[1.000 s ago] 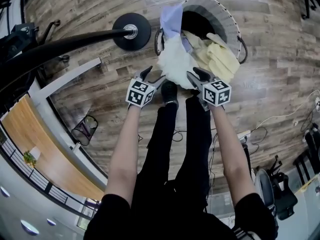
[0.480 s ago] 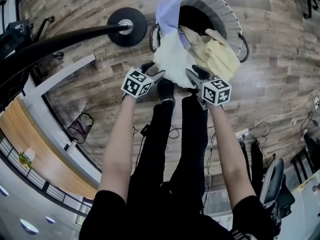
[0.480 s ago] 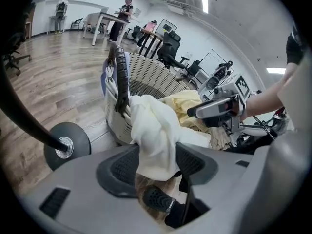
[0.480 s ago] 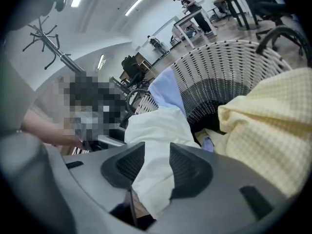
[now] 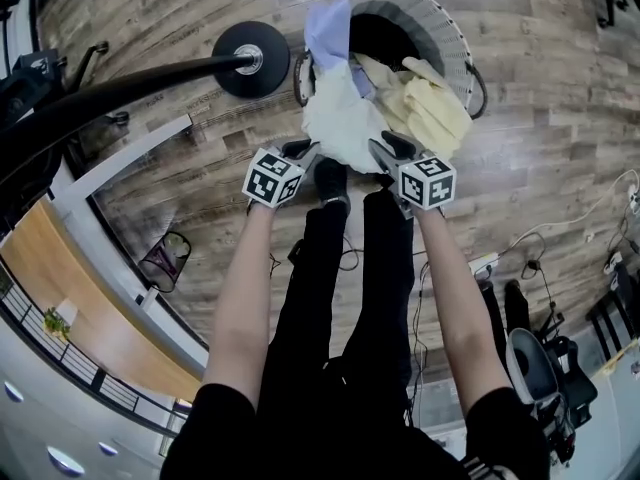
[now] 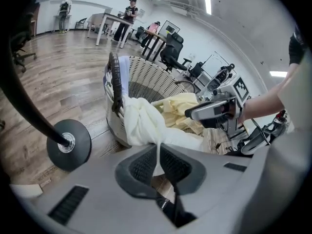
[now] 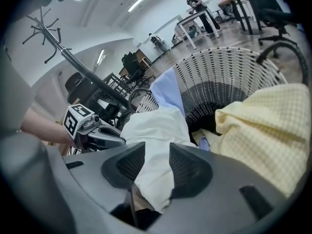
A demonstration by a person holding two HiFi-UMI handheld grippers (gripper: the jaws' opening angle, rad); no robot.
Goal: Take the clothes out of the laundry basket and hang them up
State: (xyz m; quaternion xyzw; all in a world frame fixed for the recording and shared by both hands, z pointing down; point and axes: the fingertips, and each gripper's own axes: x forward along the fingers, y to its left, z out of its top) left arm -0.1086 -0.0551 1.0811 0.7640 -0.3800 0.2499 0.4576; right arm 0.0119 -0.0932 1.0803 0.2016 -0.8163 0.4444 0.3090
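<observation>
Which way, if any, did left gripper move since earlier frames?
No: left gripper keeps its offset from the stand base; its jaws have just closed on the white garment.

Black trousers (image 5: 345, 288), black sleeves (image 5: 215, 423) (short ones)

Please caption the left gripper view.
Left gripper, jaws just closed, pinches the white garment hanging from the laundry basket.

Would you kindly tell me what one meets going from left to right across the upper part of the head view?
Round black stand base → lavender garment → yellow towel → right rim of the laundry basket.
</observation>
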